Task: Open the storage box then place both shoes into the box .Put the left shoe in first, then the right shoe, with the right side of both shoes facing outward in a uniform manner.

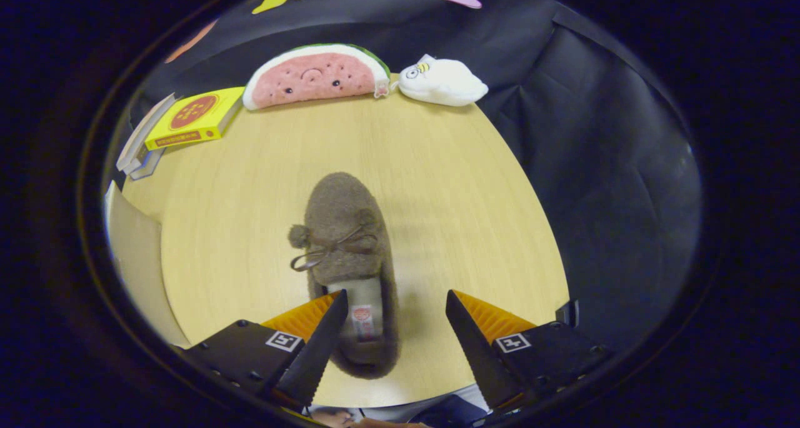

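Observation:
A brown fuzzy shoe [347, 240] with a bow and a pompom lies on the wooden table [450, 190], toe pointing away from me. Its heel end sits between my fingers, closer to the left finger [315, 347], which overlaps its opening. My gripper [397, 303] hovers above it, open, with a wide gap between the fingers and nothing pressed. A pale flat panel [134, 259], perhaps part of the storage box, stands beside the table to the left of the shoe.
At the table's far edge lie a watermelon-slice plush [315, 75] and a white plush [440, 81]. A yellow box [194, 117] rests on stacked flat items at the far left. A person's clothing shows below the fingers.

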### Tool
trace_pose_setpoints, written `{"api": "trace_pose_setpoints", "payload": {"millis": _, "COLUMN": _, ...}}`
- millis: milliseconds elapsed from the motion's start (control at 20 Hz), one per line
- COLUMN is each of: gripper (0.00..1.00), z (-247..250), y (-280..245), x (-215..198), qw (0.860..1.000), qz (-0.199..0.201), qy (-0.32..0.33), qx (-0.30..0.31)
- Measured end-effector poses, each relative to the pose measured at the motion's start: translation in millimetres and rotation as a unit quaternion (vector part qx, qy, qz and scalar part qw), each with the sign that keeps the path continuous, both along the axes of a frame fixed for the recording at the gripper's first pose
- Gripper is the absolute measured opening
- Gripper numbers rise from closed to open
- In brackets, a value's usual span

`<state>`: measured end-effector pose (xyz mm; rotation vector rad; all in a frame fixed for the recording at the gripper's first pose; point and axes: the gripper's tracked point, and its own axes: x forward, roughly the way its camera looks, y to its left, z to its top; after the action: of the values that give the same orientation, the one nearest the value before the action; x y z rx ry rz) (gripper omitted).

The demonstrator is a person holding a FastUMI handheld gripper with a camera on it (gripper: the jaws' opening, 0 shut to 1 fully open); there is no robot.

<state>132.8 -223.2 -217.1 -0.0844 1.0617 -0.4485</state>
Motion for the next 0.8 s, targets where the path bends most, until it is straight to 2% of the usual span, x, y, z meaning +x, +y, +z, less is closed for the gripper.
{"api": "trace_pose_setpoints", "payload": {"millis": 100, "gripper": 0.96, "z": -10, "y": -18, "x": 0, "qw": 1.000, "qz": -0.015, "qy": 0.010, "qx": -0.011}}
{"api": "trace_pose_setpoints", "payload": {"millis": 250, "gripper": 0.90, "z": -27, "y": -14, "x": 6, "qw": 0.999, "qz": -0.007, "qy": 0.016, "qx": 0.032}}
{"api": "trace_pose_setpoints", "payload": {"millis": 300, "gripper": 0.77, "z": -28, "y": -10, "x": 8, "qw": 0.999, "qz": -0.001, "qy": 0.019, "qx": 0.042}}
{"api": "trace_pose_setpoints", "payload": {"millis": 450, "gripper": 0.51, "z": -34, "y": 5, "x": 12, "qw": 0.997, "qz": 0.029, "qy": 0.028, "qx": 0.067}}
{"api": "trace_pose_setpoints", "payload": {"millis": 500, "gripper": 0.28, "z": -36, "y": 7, "x": 11, "qw": 0.996, "qz": 0.033, "qy": 0.034, "qx": 0.069}}
{"api": "trace_pose_setpoints", "payload": {"millis": 600, "gripper": 0.16, "z": -34, "y": 9, "x": 11, "qw": 0.996, "qz": 0.042, "qy": 0.031, "qx": 0.067}}
{"api": "trace_pose_setpoints", "payload": {"millis": 650, "gripper": 0.15, "z": -34, "y": 11, "x": 15, "qw": 0.996, "qz": 0.048, "qy": 0.026, "qx": 0.070}}
{"api": "trace_pose_setpoints", "payload": {"millis": 750, "gripper": 0.01, "z": -34, "y": 11, "x": 15, "qw": 0.996, "qz": 0.045, "qy": 0.020, "qx": 0.073}}
{"api": "trace_pose_setpoints", "payload": {"millis": 800, "gripper": 0.01, "z": -33, "y": 11, "x": 14, "qw": 0.996, "qz": 0.046, "qy": 0.016, "qx": 0.077}}
